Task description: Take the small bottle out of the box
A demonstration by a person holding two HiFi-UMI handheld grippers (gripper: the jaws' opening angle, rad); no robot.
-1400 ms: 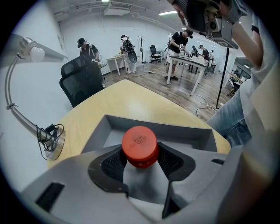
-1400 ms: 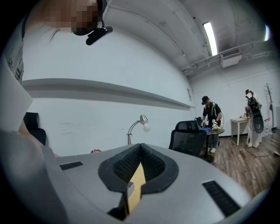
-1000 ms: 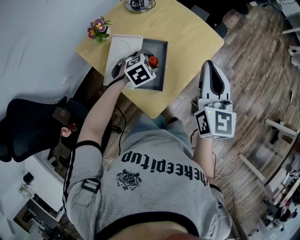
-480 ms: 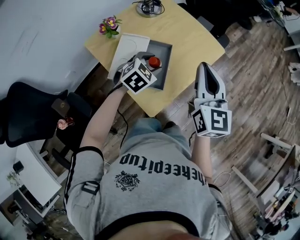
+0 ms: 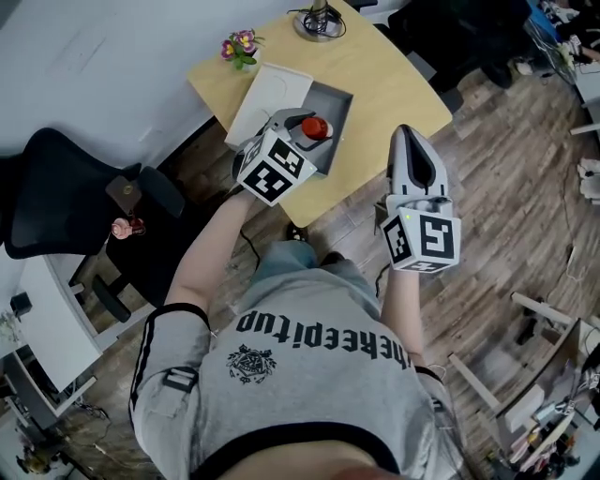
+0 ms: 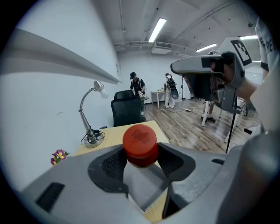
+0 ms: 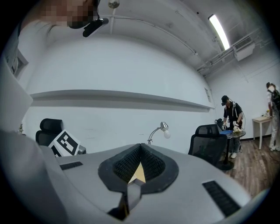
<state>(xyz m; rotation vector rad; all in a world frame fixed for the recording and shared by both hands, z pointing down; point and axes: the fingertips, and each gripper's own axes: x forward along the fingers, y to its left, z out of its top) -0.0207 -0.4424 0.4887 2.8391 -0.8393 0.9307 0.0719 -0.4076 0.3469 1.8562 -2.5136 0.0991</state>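
Observation:
My left gripper [image 5: 306, 126] is shut on the small bottle, gripped just under its red cap [image 5: 318, 127]. It holds the bottle over the near part of the open grey box [image 5: 339, 101] on the wooden table [image 5: 394, 80]. In the left gripper view the red cap [image 6: 139, 143] stands up between the left gripper's [image 6: 140, 160] dark pads, and the bottle's body is hidden by the jaws. My right gripper [image 5: 415, 142] hovers over the table's near right edge, shut with nothing in it. In its own view the right gripper [image 7: 139, 165] shows its pads pressed together.
The box's white lid [image 5: 266, 97] lies beside it on the left. A small pot of flowers [image 5: 242, 45] and a desk lamp's base [image 5: 319, 21] stand at the table's far side. A black office chair [image 5: 66, 192] stands to the left. People stand far off in the room [image 6: 137, 87].
My left gripper has drawn back towards me and to the left of the box, with the red-capped bottle in it. The right gripper has barely moved. The head view has shifted.

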